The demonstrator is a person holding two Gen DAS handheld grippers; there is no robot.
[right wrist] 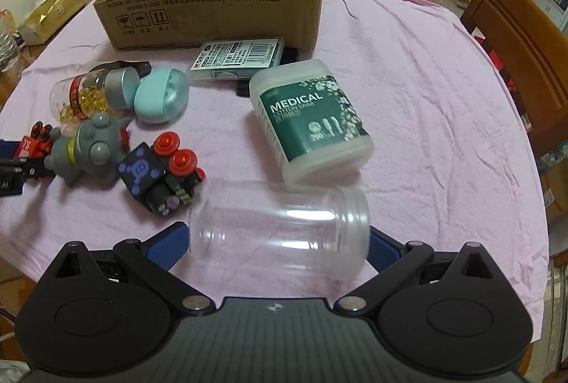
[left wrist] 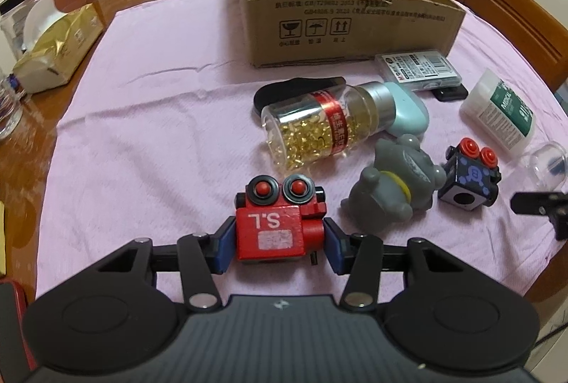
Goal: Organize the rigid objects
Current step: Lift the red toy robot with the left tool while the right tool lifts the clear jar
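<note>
Between the left claw's [left wrist: 280, 242] closed pads sat the red toy [left wrist: 273, 226], gripped; ahead waited the box [left wrist: 355, 27], likely needing a lift; the right claw [right wrist: 278, 241] straddled the jar [right wrist: 280, 230], grip unclear.

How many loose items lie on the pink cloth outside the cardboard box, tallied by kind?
Toys: 3 (red wooden robot block, grey rubber shark figure, black cube robot with red knobs)
Bottles and jars: 3 (capsule bottle, clear empty plastic jar, white cotton swab tub)
Flat cases: 2 (clear labelled case, black case)
Teal egg-shaped case: 1
Total: 9
</note>
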